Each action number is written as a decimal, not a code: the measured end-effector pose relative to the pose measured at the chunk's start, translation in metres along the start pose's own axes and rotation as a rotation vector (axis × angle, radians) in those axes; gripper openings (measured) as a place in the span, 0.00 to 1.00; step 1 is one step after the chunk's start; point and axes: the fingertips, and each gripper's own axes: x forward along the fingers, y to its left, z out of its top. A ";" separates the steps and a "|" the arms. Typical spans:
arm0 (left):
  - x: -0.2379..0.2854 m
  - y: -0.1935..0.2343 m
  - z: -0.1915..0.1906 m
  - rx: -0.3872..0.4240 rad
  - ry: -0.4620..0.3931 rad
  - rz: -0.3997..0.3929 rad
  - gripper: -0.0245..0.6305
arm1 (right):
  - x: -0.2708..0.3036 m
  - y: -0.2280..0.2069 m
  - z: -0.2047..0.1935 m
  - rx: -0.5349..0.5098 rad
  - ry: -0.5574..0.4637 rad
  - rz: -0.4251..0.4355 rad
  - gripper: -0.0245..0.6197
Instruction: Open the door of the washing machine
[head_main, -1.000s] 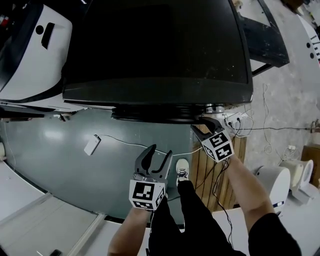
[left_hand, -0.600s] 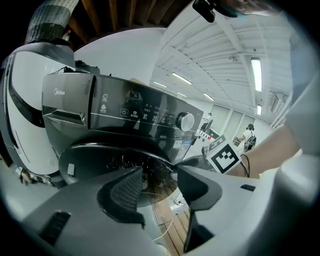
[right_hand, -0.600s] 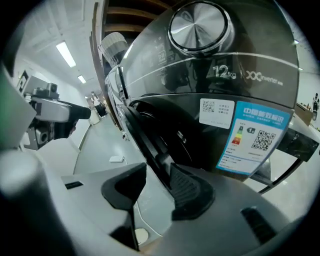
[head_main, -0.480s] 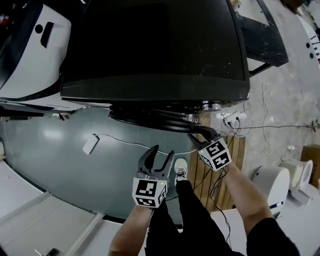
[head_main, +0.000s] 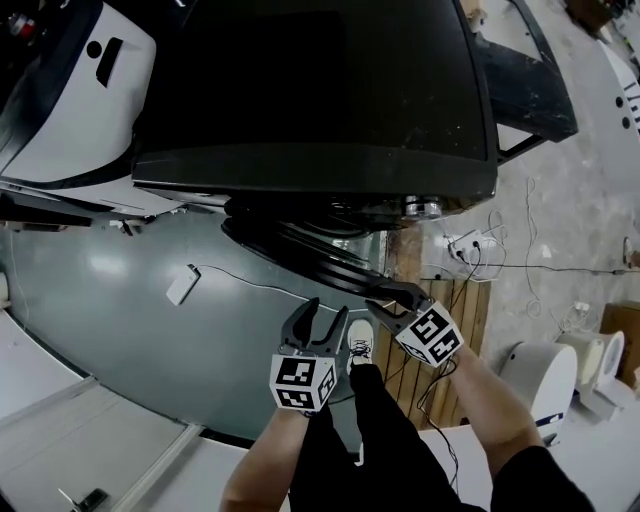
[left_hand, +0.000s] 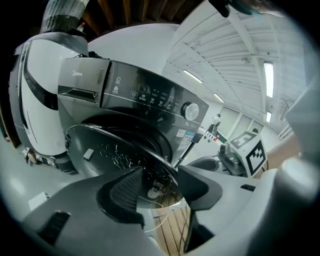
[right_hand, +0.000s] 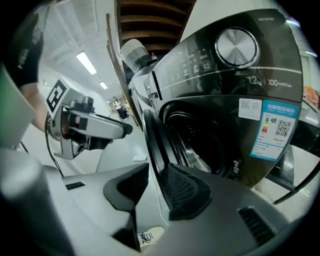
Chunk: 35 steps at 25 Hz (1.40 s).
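The dark washing machine (head_main: 320, 90) fills the top of the head view. Its round door (head_main: 300, 245) stands partly swung out, hinged at the left. My right gripper (head_main: 385, 297) is at the door's free edge. In the right gripper view the door rim (right_hand: 152, 140) runs down between the jaws, lying against the right pad (right_hand: 187, 192). These jaws are closing, and a thin gap shows at the left pad. My left gripper (head_main: 318, 318) hangs open just left of it, short of the door, with nothing between its fingers (left_hand: 125, 192). Its view shows the door glass (left_hand: 110, 150) and the control panel (left_hand: 150, 95).
A white appliance (head_main: 80, 90) stands left of the washer. A white adapter (head_main: 183, 288) with its cable lies on the grey floor. At the right are wooden slats (head_main: 440, 310), a power strip (head_main: 465, 243) and a white cylindrical unit (head_main: 540, 365). The person's shoe (head_main: 360, 345) is below the grippers.
The door has swung from shut to partly open. The right gripper came toward me and leftward with its edge. The left gripper shifted only slightly.
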 end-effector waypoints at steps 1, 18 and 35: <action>-0.001 0.004 -0.001 -0.004 0.000 0.012 0.39 | -0.001 0.005 0.002 -0.010 -0.004 0.011 0.24; -0.053 0.063 -0.033 -0.098 0.001 0.131 0.40 | 0.035 0.069 0.066 -0.006 -0.100 0.078 0.22; -0.148 0.125 -0.084 -0.109 0.031 0.091 0.40 | 0.110 0.185 0.092 0.079 -0.108 0.077 0.25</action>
